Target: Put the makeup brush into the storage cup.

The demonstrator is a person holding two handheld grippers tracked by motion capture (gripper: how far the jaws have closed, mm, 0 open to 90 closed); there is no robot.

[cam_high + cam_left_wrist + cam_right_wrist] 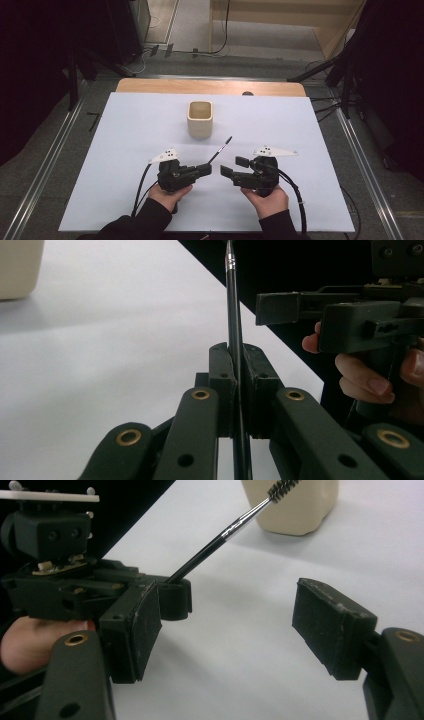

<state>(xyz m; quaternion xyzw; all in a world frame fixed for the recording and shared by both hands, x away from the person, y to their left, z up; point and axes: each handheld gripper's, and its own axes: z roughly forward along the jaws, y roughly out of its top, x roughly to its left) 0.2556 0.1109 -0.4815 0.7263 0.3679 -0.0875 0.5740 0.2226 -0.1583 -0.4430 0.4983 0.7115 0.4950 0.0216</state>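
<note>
L gripper (204,171), lower centre of the high view, is clamped tight on a thin black brush (220,151) w/ a silver ferrule. In the left gripper view the jaws sit pressed together on the handle (234,340), which runs straight up the frame between them. Brush's long axis points up and to the right in the high view, bristle tip aimed toward the cream cup (200,119) at upper centre. The tip stops short of the cup, a clear gap of white table (125,150) between them.

R gripper (231,167) is just right of the L one, jaws apart w/ nothing between them; right gripper view shows both pads (332,627) wide of each other, bare table in the gap. It faces the L gripper, close but not touching afaict.

Key relation: cup lies up-frame and slightly left of the brush tip, so the brush axis isn't quite lined up on the cup mouth. L hand (170,195) is the one carrying the brush and is the nearer to the cup. In the right gripper view the bristles (281,487) overlap the cup (295,505) at top of frame, prob. just line of sight; depth is hard to judge there.

Likely step: carry the brush up-frame, tip it bristle-end up or down into the cup. R gripper may be coming in for a regrip.
</note>
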